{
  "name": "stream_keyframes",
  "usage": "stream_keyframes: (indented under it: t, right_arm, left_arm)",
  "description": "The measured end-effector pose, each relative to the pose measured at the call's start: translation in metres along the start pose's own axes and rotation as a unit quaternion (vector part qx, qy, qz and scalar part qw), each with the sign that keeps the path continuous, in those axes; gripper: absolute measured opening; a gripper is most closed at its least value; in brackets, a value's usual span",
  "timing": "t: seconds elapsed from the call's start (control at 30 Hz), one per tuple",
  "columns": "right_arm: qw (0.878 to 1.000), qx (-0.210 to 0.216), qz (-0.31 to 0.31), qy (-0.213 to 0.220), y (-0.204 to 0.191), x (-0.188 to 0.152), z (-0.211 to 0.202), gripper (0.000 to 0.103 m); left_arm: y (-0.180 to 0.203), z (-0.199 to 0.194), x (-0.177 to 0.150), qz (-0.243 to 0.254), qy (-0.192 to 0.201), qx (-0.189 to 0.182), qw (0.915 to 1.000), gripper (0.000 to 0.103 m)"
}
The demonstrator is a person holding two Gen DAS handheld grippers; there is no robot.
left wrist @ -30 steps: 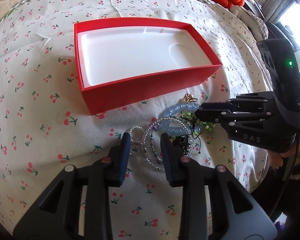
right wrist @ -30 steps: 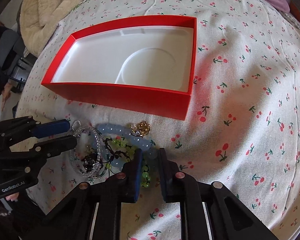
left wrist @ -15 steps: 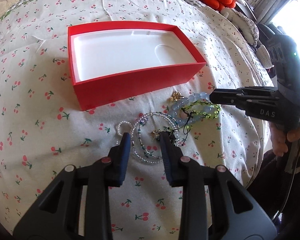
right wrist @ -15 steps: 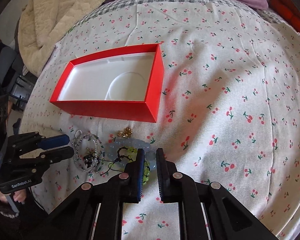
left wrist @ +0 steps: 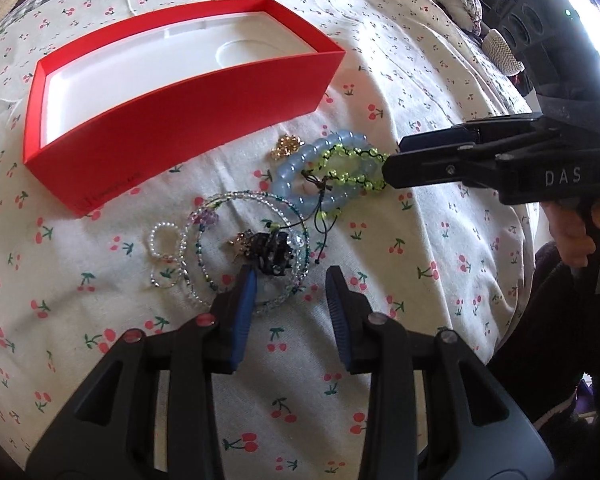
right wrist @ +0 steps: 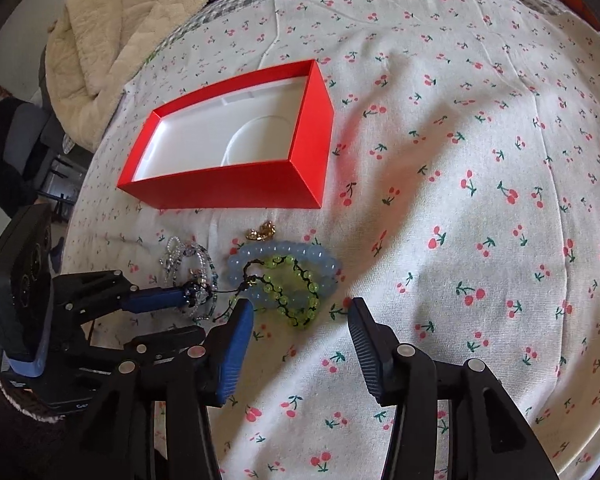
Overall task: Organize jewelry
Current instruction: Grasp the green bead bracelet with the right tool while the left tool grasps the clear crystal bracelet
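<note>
A red box [left wrist: 172, 128] with a white empty insert lies on the cherry-print cloth; it also shows in the right wrist view [right wrist: 236, 184]. In front of it lies a heap of jewelry: a pale blue bead bracelet [left wrist: 300, 160] [right wrist: 320, 256], a green bead bracelet [left wrist: 352, 156] [right wrist: 296, 300], a gold piece [left wrist: 286, 145] [right wrist: 262, 232], clear bead loops [left wrist: 204, 248] [right wrist: 188, 256] and a dark beaded piece [left wrist: 272, 254]. My left gripper [left wrist: 292, 276] is open and empty, just before the dark piece. My right gripper [right wrist: 300, 308] is open and empty, near the green bracelet.
The cherry-print cloth [right wrist: 480, 200] covers a rounded bed that falls away at the sides. A beige blanket [right wrist: 112, 40] lies at the far left. A person's hand [left wrist: 580, 224] holds the right gripper's handle.
Both grippers have opened wider, the right one from nearly shut. The right gripper has backed away from the bracelets. The blue and green bracelets have shifted a little to the right.
</note>
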State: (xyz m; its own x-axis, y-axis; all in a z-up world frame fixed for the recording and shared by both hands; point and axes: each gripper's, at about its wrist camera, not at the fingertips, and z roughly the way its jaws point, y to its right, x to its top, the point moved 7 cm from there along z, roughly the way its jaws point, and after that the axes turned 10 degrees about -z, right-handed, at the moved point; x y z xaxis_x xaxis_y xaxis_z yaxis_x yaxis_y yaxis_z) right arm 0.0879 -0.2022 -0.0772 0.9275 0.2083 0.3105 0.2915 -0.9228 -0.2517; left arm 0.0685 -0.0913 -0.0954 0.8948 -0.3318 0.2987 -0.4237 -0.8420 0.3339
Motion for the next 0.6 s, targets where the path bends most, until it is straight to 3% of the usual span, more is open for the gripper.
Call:
stream_keyframes:
  t: [0.1,0.27,0.33,0.4,0.6]
  right_arm:
    - [1.000,-0.013,-0.004,-0.016,0.001,-0.002,0.012,0.045]
    - [0.999,-0.037,-0.021,-0.029,0.004,-0.005,0.021,0.013]
    - [0.999,-0.032,-0.021,-0.024,0.003,-0.005,0.017,0.009]
    - [0.999,-0.032,-0.025,-0.016,0.002,-0.004,0.011,0.008]
    - [0.999,-0.031,-0.030,0.007,-0.001,-0.001,-0.005,0.005]
  left_arm:
    - [0.002,-0.002,-0.001,0.008,-0.001,0.005,1.0000,0.038]
    - [0.001,-0.003,-0.006,0.017,-0.004,0.012,0.9998,0.037]
    - [0.001,-0.004,-0.008,0.020,-0.005,0.020,0.9996,0.032]
    - [0.001,-0.006,-0.011,0.023,-0.007,0.024,0.9994,0.016]
    - [0.007,-0.017,-0.016,0.028,0.005,0.020,0.9994,0.002]
